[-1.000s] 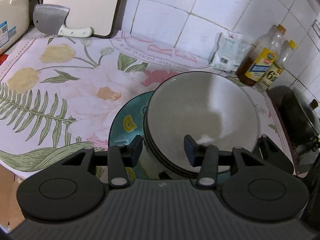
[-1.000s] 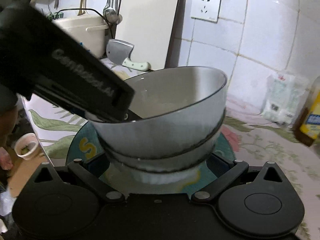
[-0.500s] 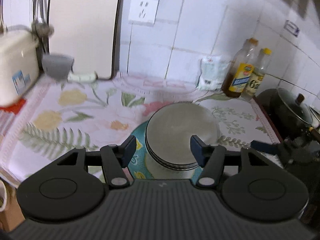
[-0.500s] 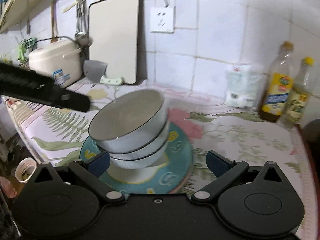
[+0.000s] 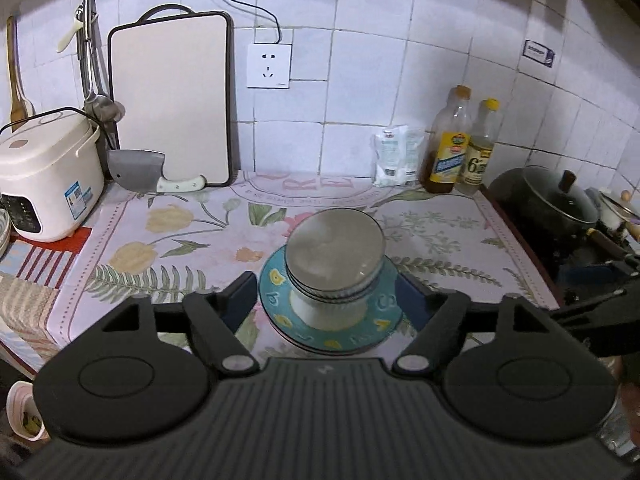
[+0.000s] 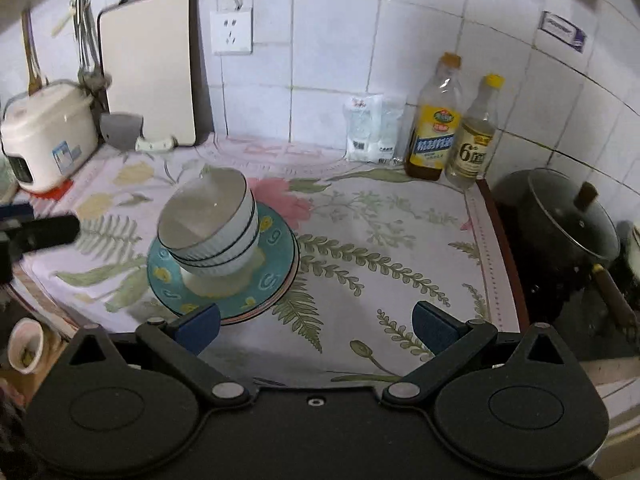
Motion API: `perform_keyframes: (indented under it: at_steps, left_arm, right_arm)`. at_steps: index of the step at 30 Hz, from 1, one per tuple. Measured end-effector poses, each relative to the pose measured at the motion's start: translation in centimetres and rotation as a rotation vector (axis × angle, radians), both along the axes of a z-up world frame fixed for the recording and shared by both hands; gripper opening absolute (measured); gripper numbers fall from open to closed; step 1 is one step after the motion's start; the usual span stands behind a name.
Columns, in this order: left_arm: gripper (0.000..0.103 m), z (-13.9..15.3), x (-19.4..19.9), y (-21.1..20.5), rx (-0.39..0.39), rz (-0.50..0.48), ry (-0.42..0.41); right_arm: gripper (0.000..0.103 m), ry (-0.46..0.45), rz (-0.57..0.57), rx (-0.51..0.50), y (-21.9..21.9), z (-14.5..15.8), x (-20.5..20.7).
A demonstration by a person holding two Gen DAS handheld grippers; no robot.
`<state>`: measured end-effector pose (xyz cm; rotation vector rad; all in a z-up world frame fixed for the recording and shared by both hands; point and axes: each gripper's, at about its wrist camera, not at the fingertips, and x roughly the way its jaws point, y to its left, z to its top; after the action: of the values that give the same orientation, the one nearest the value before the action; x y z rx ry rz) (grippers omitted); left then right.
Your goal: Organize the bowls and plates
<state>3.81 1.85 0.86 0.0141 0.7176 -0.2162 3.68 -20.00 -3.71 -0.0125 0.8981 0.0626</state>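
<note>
A stack of white ribbed bowls [image 5: 335, 257] sits on a teal plate [image 5: 280, 312] atop other plates on the floral counter cloth. In the right wrist view the bowl stack [image 6: 208, 228] and the teal plate [image 6: 276, 252] lie at centre left. My left gripper [image 5: 328, 300] is open and empty, drawn back above the counter's front edge with the stack between its fingers in view. My right gripper [image 6: 316, 326] is open and empty, to the right of the stack and apart from it.
A rice cooker [image 5: 44, 176], cleaver [image 5: 140, 168] and cutting board [image 5: 172, 96] stand at back left. A white packet [image 5: 396, 156] and two bottles [image 5: 464, 144] stand at the back wall. A lidded black pot [image 5: 548, 200] sits on the stove at right.
Both grippers have pulled back and up from the bowl stack, so it looks smaller. The left gripper has opened wider. The stack stays on the teal plate.
</note>
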Motion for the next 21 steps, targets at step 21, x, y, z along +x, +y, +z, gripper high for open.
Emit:
perform_keyframes:
  at_steps: [21]
  left_arm:
    - [0.097, 1.2, -5.9, -0.9, 0.033, 0.094, -0.026]
  right_arm:
    - [0.103, -0.225, -0.136, -0.077, -0.2, 4.1, -9.1]
